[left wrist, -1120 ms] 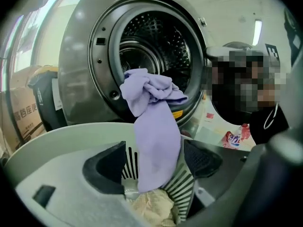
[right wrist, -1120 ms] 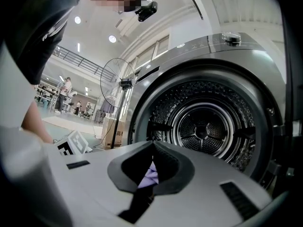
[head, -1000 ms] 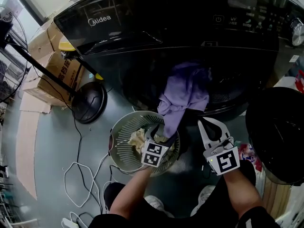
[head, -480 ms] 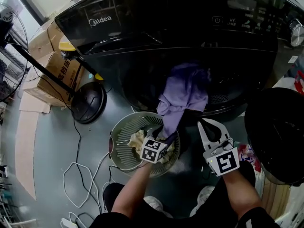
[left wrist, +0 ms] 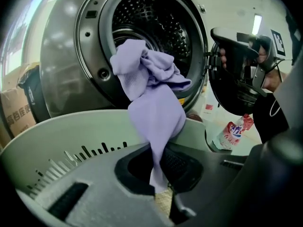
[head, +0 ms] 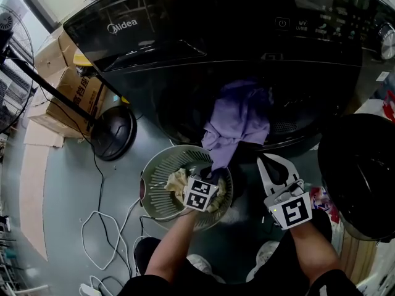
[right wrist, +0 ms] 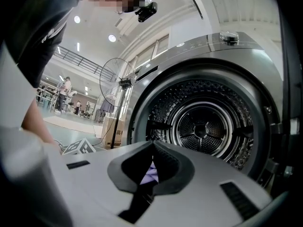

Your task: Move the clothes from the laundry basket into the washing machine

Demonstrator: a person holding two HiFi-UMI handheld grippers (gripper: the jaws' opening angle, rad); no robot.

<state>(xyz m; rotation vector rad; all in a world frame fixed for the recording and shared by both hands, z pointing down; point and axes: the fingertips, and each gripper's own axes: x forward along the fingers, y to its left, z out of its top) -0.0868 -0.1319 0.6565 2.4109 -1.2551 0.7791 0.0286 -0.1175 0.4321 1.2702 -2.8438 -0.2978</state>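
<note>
A purple garment (head: 237, 122) hangs out of the washing machine's drum (left wrist: 147, 18) and trails into the round white laundry basket (head: 151, 177). My left gripper (head: 208, 176) reaches down into the basket. Its jaws have just been closing and are now shut on the garment's lower end (left wrist: 158, 174). A beige cloth (head: 178, 180) lies in the basket beside it and shows under the jaws (left wrist: 164, 203). My right gripper (head: 263, 158) hovers level in front of the drum (right wrist: 203, 126), to the right of the garment. It (right wrist: 151, 145) is shut, with a purple sliver showing through the gap.
The black machine door (head: 361, 171) stands swung open at the right. A fan's round base (head: 114, 131) and pole, cardboard boxes (head: 74, 91) and loose cables (head: 105, 239) sit on the floor at the left. A red-and-white pouch (left wrist: 232, 131) lies under the door.
The left gripper's marker cube has crept slightly up toward the purple garment's hanging end inside the basket. The right gripper and the garment have stayed put.
</note>
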